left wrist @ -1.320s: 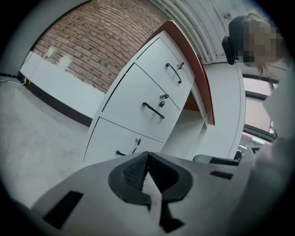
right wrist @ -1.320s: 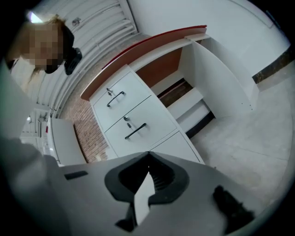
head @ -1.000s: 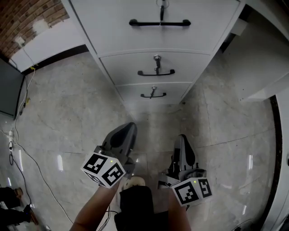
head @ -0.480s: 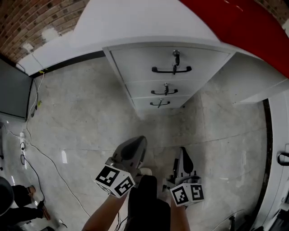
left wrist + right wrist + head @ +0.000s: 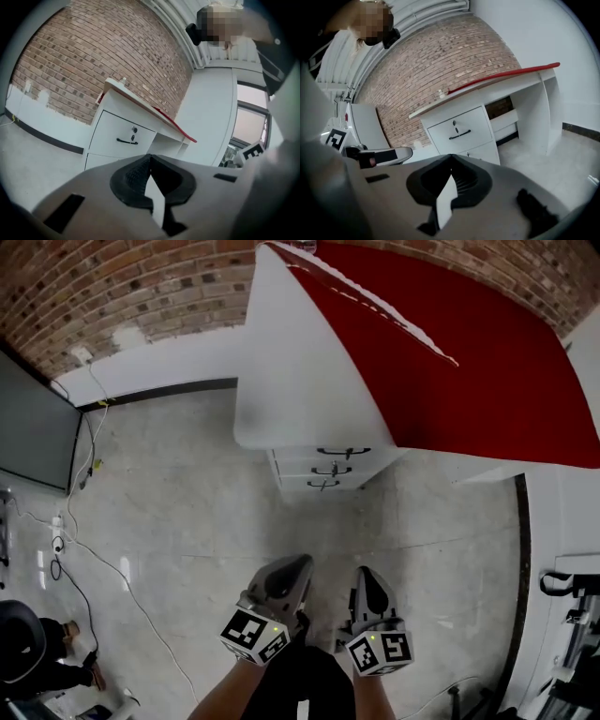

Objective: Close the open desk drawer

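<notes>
- The left claw [image 5: 289, 566] and the right claw [image 5: 369, 577] hung low at the near edge, side by side, each with its jaws pressed together on nothing.
- The stack of three white drawers with black bar handles [image 5: 325, 468] sat under the left end of the white bench with a red top [image 5: 469, 362], well apart from both claws, on the far side of the floor.
- From where we stood all three fronts looked flush, so we judged the drawer shut. A front left slightly proud would have been too small to make out at this range.
- If a push were needed, the risk we saw was the pinched tips landing off-centre and skewing the drawer, or catching a handle or the lock above it.
- Walking in, the thin white cable [image 5: 112, 568] snaking over the pale polished stone floor [image 5: 206, 512] on the left could have caught a foot.
- Nothing stood between us and the drawers. The red-brown brick wall [image 5: 141, 287] ran behind the bench, and a dark flat panel [image 5: 33, 427] stood at the far left.
</notes>
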Demonstrator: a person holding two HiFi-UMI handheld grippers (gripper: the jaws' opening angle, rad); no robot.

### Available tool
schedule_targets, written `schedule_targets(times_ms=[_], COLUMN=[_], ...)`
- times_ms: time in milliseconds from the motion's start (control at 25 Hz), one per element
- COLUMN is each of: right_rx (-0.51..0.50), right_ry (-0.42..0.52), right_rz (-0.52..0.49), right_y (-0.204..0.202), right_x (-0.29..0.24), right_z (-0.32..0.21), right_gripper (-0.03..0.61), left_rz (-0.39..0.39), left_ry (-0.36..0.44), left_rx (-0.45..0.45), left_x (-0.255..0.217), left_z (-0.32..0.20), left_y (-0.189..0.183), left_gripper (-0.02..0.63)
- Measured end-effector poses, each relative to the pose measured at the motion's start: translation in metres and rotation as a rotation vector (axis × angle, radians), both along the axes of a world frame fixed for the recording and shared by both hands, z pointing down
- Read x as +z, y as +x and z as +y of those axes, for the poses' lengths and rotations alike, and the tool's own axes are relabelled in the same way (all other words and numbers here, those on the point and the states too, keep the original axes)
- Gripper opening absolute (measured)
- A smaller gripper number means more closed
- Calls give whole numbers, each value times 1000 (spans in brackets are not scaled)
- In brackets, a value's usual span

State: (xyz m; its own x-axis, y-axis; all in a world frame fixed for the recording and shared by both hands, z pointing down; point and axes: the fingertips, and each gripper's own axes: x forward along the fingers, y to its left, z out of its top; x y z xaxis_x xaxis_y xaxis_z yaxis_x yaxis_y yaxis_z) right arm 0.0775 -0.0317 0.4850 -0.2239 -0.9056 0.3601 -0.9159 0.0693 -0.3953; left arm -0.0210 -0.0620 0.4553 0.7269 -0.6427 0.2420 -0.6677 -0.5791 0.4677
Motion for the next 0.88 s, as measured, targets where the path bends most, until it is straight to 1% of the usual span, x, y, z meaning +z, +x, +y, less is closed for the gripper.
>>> schedule_targets(times_ms=[120, 200, 280, 360, 480, 520, 640, 720, 880], right_rx=[18, 33, 31, 27, 38, 32, -20, -51, -99], right_ry=[14, 5, -7, -11, -33, -44, -65, -71, -97], right_rz=[-18, -46, -46, -31, -66, -63, 12, 41, 82], right_y=[7, 12, 18, 27, 36, 37, 40, 43, 43], right_x=[-38, -61, -85, -108, -136, -144, -168, -183, -210], right_z=[-11, -13, -12, -6, 10, 16, 29, 35, 37], right_gripper=[6, 6, 6, 6, 6, 6, 6, 6, 6], left_rz=[2, -9, -21, -30, -56, -69, -116, -135, -124], left_ry=[-6, -7, 3, 18, 26, 26, 38, 41, 26], left_rx=[5, 14, 21, 23, 29, 30, 24, 25, 65], left_x=[-32, -54, -78, -103, -134, -142, -165, -178, -204], left_z=[1, 2, 3, 4, 9, 11, 13, 16, 21], left_y=[4, 6, 8, 8, 5, 3, -2, -3, 0], left_gripper=[9, 9, 9, 9, 9, 9, 9, 9, 9])
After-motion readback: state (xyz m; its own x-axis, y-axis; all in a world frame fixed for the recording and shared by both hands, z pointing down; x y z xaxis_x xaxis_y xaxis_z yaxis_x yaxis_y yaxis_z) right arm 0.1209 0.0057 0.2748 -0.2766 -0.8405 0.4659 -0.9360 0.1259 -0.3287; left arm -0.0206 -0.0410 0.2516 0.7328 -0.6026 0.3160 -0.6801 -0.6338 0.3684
